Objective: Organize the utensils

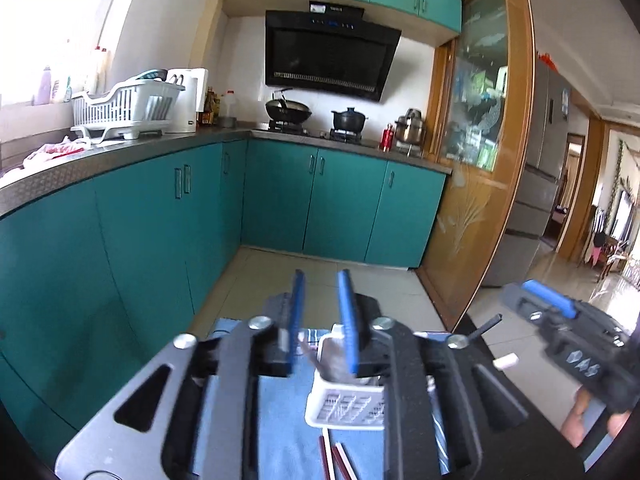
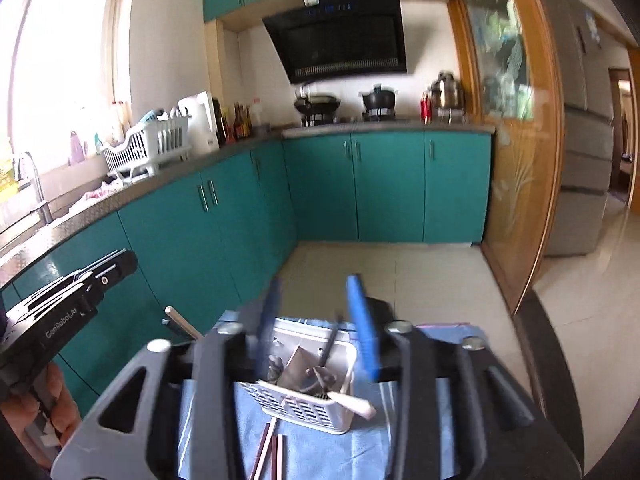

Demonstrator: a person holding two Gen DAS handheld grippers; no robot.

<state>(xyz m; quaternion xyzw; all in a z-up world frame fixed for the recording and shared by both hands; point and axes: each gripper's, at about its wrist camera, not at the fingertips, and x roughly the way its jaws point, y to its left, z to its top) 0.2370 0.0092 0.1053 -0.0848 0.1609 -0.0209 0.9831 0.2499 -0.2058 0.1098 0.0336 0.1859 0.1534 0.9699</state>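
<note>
Left wrist view: left tongs (image 1: pixel 322 320) part open, nothing betw. the blue fingers. White slotted basket (image 1: pixel 344 400) sits just below and ahead of them, on a blue cloth (image 1: pixel 280 432) over the worktop. Metal utensils stand in it, detail blurred. Chopsticks (image 1: pixel 334 458), dark red w/ pale ones, lie flat on the cloth nearer the camera than the basket. Right tongs (image 1: pixel 550 304) off to the right, seen side-on; gap unclear from here.

Right wrist view: right tongs (image 2: pixel 320 320) open wider, empty, basket (image 2: pixel 308 396) directly under/ahead. Inside: a dark-handled tool, a flat metal piece, and a white-handled utensil (image 2: pixel 354 402) leaning over the near rim. Chopsticks (image 2: pixel 270 454) on cloth, near side of basket. The left tool's body shows at the left edge.

Handling, my guess: chopsticks are light, stiff, thin and prob. slick, lying flat, so pinch mid-length across the pair; they may roll or splay. Basket is light plastic and could tip or slide on cloth if bumped. Metal utensils are heavier at the head, so grip the handle.
</note>
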